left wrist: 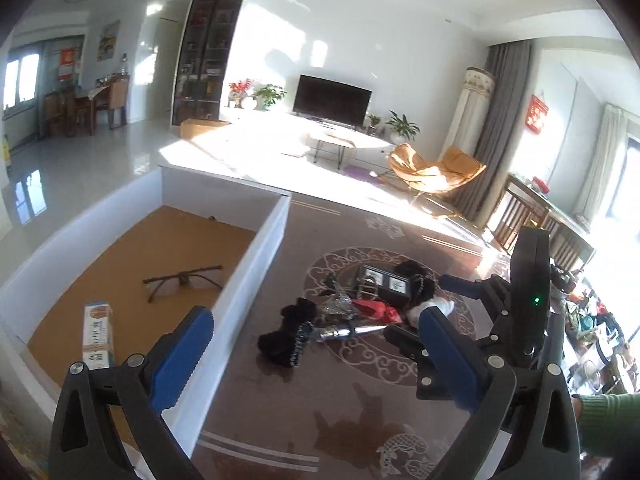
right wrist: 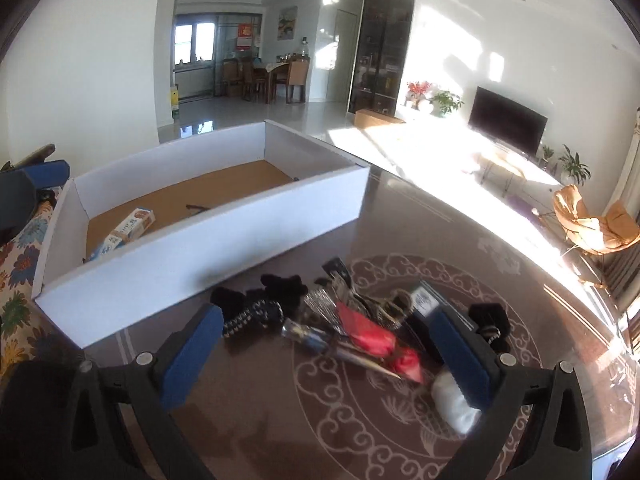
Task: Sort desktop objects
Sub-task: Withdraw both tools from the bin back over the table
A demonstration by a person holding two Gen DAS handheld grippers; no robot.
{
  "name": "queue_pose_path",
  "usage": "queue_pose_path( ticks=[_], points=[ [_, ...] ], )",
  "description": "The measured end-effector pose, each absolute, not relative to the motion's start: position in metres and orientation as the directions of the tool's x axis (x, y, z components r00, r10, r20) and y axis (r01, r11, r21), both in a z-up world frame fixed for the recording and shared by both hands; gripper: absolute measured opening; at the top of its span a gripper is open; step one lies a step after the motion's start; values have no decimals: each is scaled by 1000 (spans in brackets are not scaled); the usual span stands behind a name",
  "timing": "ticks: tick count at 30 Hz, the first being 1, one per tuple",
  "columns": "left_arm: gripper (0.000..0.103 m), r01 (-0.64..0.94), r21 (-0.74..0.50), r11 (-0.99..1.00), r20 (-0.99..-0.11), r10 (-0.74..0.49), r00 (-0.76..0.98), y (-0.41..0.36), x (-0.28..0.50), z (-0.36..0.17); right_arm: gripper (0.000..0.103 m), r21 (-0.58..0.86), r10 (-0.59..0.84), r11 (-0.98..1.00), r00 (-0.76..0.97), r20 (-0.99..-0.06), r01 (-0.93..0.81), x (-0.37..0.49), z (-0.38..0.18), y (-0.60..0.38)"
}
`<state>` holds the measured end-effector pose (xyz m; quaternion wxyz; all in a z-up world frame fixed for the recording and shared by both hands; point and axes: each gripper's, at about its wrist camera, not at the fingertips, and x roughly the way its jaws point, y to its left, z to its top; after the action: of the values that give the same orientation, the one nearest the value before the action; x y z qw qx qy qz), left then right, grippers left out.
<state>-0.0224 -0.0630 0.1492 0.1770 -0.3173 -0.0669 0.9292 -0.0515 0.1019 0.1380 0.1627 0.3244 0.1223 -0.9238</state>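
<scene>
A white cardboard box [left wrist: 256, 248] [right wrist: 224, 232] with a brown floor holds a pair of glasses [left wrist: 184, 280] and a small carton [left wrist: 98, 336] [right wrist: 128, 228]. Beside it on the table lies a pile: a black fluffy item [left wrist: 280, 344] [right wrist: 280, 288], a red piece [left wrist: 376, 308] [right wrist: 372, 336], a dark box with white labels [left wrist: 384, 282] [right wrist: 424, 300], a silvery pen [left wrist: 344, 332] and a white soft lump [right wrist: 452, 396]. My left gripper [left wrist: 314, 314] is open above the box wall and the pile, gripping nothing. My right gripper [right wrist: 326, 316] [left wrist: 418, 300] is open over the pile, its pads apart from everything.
The dark patterned table top [left wrist: 360, 420] [right wrist: 280, 420] carries the box and pile. A floral cloth [right wrist: 16, 264] lies left of the box. A green sleeve [left wrist: 608, 420] shows at the right, beyond it cluttered things [left wrist: 592, 320]. One blue pad [right wrist: 50, 172] of my left gripper shows at far left.
</scene>
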Motion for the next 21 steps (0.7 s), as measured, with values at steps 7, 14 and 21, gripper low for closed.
queue_pose_path(
  ticks=[7,14,21],
  points=[
    [103,-336,-252,-908,-706,409,-578,33,-9,69,103,-137,-22,-973,-669,-743,184,11,78,229],
    [103,-291,-85,-953,-809,237,-538,43,-6,9,103,-64,5,-995,-597,-803,77,32,36,281],
    [103,-236,-55,-970,-834,175,-524,35,-13,-3,103,6,-34,-999,-591,-806,50,34,18,283]
  ],
)
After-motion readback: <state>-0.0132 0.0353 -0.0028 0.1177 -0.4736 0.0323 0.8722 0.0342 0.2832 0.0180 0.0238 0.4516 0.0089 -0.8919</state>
